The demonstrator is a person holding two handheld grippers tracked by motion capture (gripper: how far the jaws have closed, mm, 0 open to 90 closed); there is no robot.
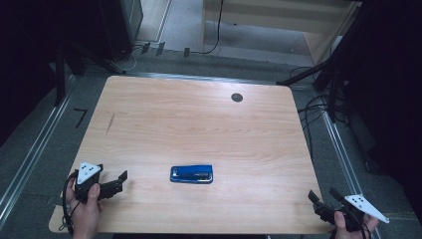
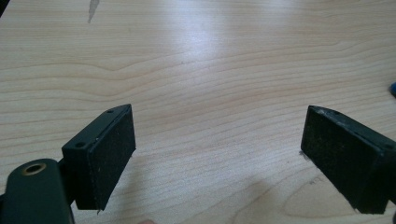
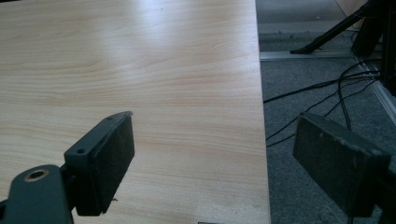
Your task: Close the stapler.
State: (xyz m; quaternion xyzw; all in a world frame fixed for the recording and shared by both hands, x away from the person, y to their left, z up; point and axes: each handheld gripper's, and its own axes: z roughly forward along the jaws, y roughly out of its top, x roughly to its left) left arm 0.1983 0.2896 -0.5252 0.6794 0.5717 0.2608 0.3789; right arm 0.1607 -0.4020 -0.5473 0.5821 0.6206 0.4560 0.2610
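Flat on the smooth wood-grain table lies a boxy blue stapler.

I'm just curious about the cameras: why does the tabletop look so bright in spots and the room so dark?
High view: the table is lit, its surroundings nearly black, and the blue stapler looks soft. Left gripper view: pale glare on the wood ahead of the open left gripper. Right gripper view: similar sheen beyond the open right gripper.

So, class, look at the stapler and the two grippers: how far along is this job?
Nothing looks done yet. The blue stapler lies flat mid-table, untouched. In hand: nothing; the left gripper sits open near the table's front left corner, closer to the stapler, and the right gripper is open at the front right edge. Reaching, grasping and handling the stapler are all left.
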